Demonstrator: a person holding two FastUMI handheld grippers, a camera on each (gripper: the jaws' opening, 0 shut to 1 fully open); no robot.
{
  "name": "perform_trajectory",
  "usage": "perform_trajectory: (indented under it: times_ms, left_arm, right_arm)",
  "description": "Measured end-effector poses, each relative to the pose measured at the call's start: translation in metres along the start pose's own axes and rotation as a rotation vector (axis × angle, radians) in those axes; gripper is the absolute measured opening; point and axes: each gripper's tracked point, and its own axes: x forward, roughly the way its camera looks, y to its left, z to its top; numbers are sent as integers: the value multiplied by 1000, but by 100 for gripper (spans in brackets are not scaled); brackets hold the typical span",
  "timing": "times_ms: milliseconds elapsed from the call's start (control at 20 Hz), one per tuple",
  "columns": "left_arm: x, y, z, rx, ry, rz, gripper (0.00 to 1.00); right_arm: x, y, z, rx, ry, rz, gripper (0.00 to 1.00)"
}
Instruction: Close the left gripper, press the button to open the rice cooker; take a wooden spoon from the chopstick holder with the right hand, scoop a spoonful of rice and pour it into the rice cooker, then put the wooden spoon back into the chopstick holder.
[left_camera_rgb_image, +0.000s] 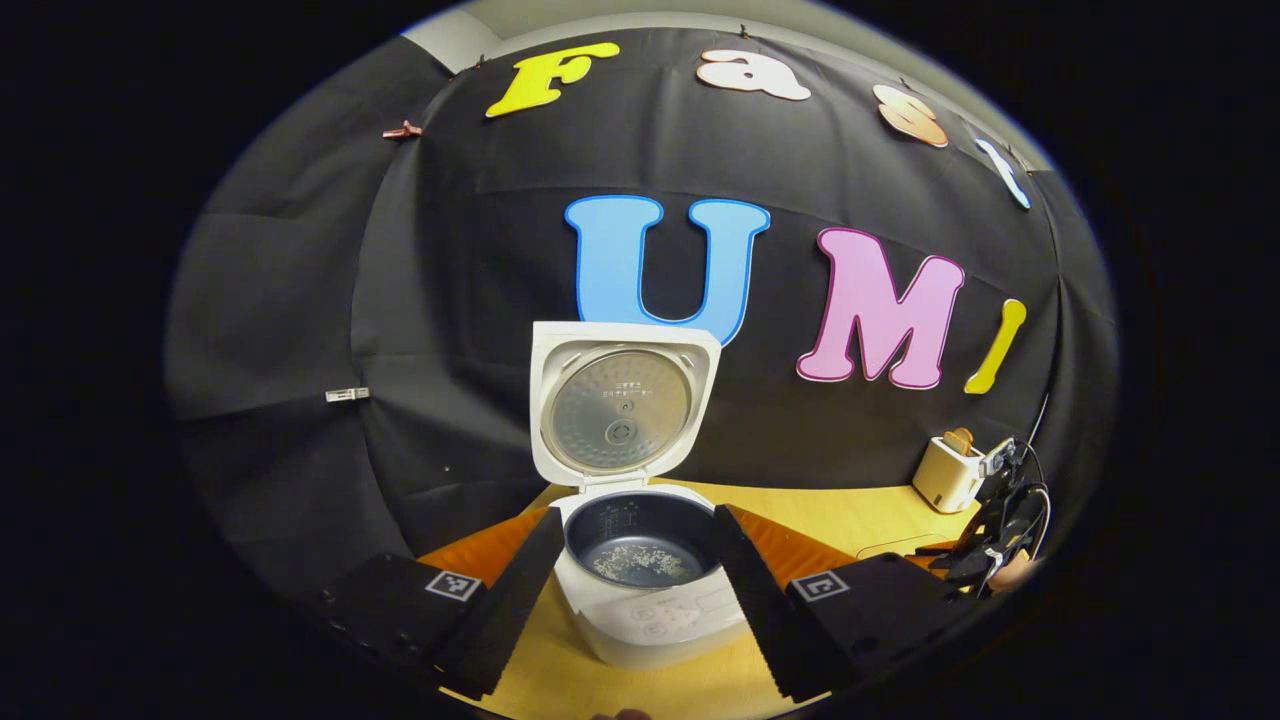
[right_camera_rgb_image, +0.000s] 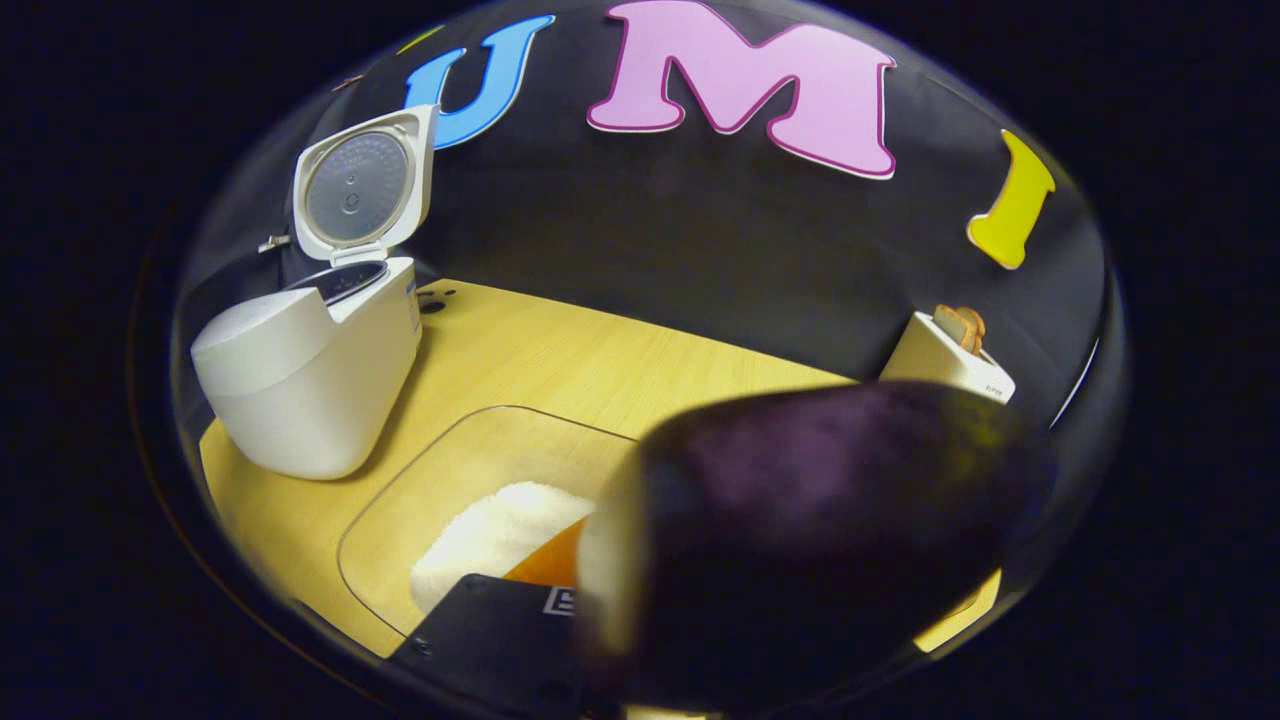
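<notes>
On the wooden table (right_camera_rgb_image: 560, 360): white rice cooker (left_camera_rgb_image: 650, 600), lid (left_camera_rgb_image: 622, 405) upright and open, a thin scatter of rice (left_camera_rgb_image: 640, 565) in the dark inner pot.
Left gripper (left_camera_rgb_image: 625, 600): fingers spread wide, either side of the cooker front, touching nothing.
Right gripper (right_camera_rgb_image: 560, 620): a dark blurred rounded shape (right_camera_rgb_image: 820, 530) sits right against the lens; I cannot tell how the jaws stand or whether they hold anything.
Rice supply: white heap (right_camera_rgb_image: 490, 540) in a clear shallow tray (right_camera_rgb_image: 400, 500), beside the cooker.
Toaster (right_camera_rgb_image: 945, 360): far edge, well apart.
Stage, as judged: rice already poured; returning the spoon likely remains.
Handling: a wooden spoon would be light, stiff, fairly grippy; pinch mid-handle and keep the bowl level, since loose grains spill easily.
</notes>
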Motion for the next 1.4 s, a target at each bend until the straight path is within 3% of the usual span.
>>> perform_trajectory:
  times_ms: [300, 750, 1150, 1400]
  left_arm:
    - [6, 6, 0, -6, 2, 11, 96]
    - [5, 8, 2, -14, -4, 21, 96]
    - [-1, -1, 10, -20, -26, 8, 96]
    - [-5, -4, 12, -20, -38, 7, 96]
  right_arm:
    - [7, 27, 8, 279, 19, 35, 14]
    - [11, 23, 12, 807, 43, 73, 14]
    - [-13, -38, 38, 942, -70, 46, 14]
    - [-35, -54, 68, 1120, -124, 84, 14]
